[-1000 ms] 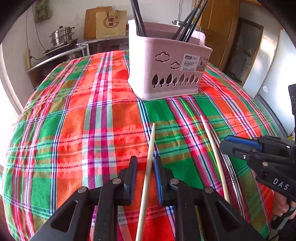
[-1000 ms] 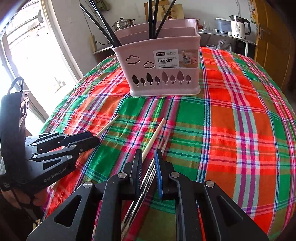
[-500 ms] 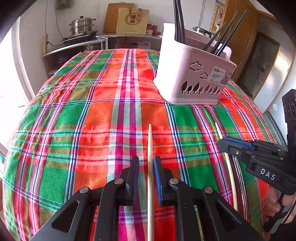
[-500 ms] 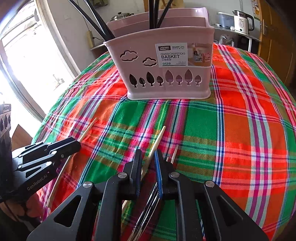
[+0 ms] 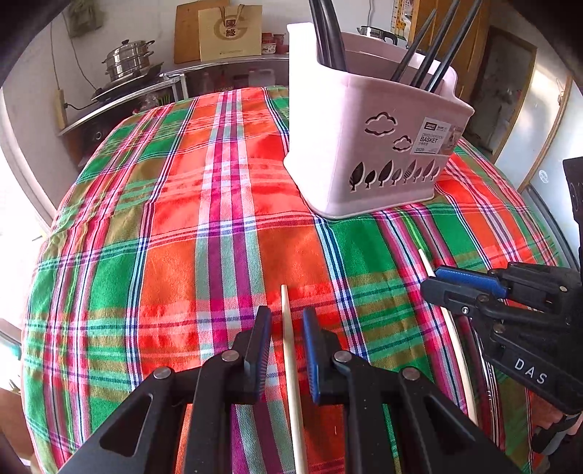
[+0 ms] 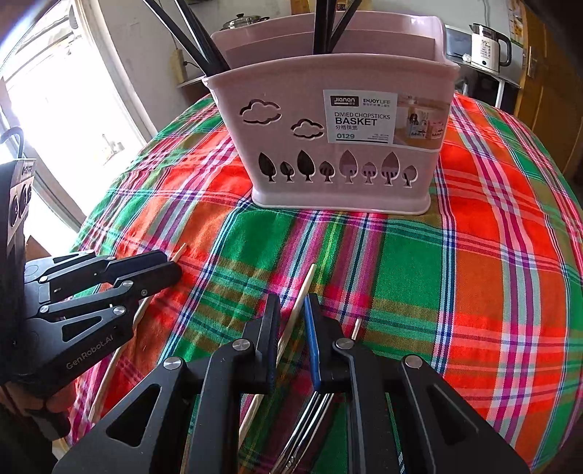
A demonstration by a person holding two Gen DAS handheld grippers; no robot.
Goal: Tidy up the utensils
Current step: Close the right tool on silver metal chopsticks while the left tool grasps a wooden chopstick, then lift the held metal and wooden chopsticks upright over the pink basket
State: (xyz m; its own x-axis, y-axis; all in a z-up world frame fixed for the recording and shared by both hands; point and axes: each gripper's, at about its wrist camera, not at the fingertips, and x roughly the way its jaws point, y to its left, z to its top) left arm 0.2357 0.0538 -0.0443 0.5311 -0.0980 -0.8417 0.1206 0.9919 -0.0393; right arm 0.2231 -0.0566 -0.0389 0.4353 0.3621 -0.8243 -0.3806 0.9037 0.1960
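Note:
A pink chopsticks basket [image 5: 375,146] stands on the plaid tablecloth and holds several black chopsticks [image 5: 426,47]; it also shows in the right wrist view [image 6: 346,138]. My left gripper [image 5: 286,324] is open, its jaws on either side of a pale wooden chopstick [image 5: 291,368] lying on the cloth. My right gripper [image 6: 294,310] is open around a second wooden chopstick [image 6: 300,295]. Metal utensils [image 6: 309,419] lie under the right gripper. The right gripper also shows in the left wrist view [image 5: 459,288], the left gripper in the right wrist view [image 6: 160,266].
The round table's cloth [image 5: 218,182] drops off at its edges. A counter with a steel pot [image 5: 127,62] and a paper bag [image 5: 229,32] stands behind. A white kettle [image 6: 488,47] sits at the back right, wooden doors [image 5: 510,84] beyond.
Both grippers have moved forward along their chopsticks, closer to the basket. Each chopstick's tip now sticks out less beyond the fingertips. Both stay open.

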